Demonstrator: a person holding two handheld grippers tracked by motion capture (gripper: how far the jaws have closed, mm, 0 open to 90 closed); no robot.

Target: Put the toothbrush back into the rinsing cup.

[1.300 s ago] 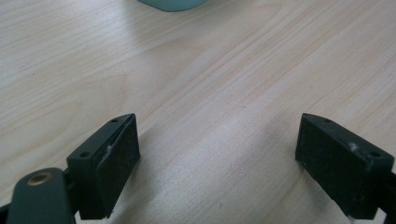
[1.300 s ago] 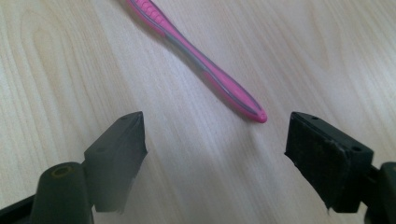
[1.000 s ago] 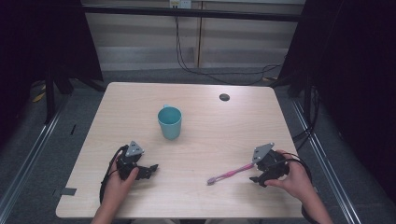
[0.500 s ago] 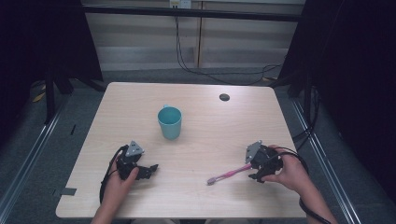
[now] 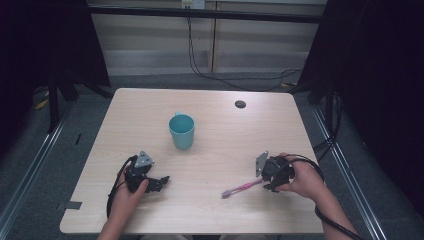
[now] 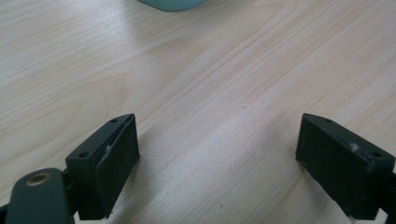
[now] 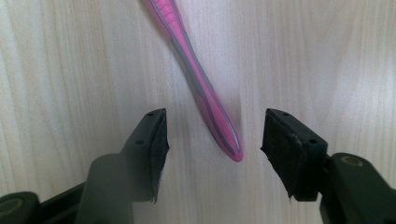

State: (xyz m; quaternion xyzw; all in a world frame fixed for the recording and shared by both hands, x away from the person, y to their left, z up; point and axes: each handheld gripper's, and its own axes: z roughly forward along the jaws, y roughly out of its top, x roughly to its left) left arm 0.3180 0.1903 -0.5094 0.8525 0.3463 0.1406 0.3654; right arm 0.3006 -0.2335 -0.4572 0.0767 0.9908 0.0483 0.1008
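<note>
The toothbrush (image 7: 201, 84) is slim, pink with grey stripes along its handle, and lies flat on the pale wood bench (image 5: 220, 135) near its front right. Its long axis runs aslant, head toward the front left, handle end toward the right gripper (image 7: 212, 149). Those fingers have just been closing; the handle end lies between them, untouched. The left gripper (image 6: 217, 163) rests with fingers wide over bare bench.

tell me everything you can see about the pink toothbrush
The pink toothbrush is slim, plastic-looking, pink with grey inlay along the handle. It lies flat on the wooden table, with its handle end between the right gripper pads, which have just been closing but do not touch it yet.
</note>
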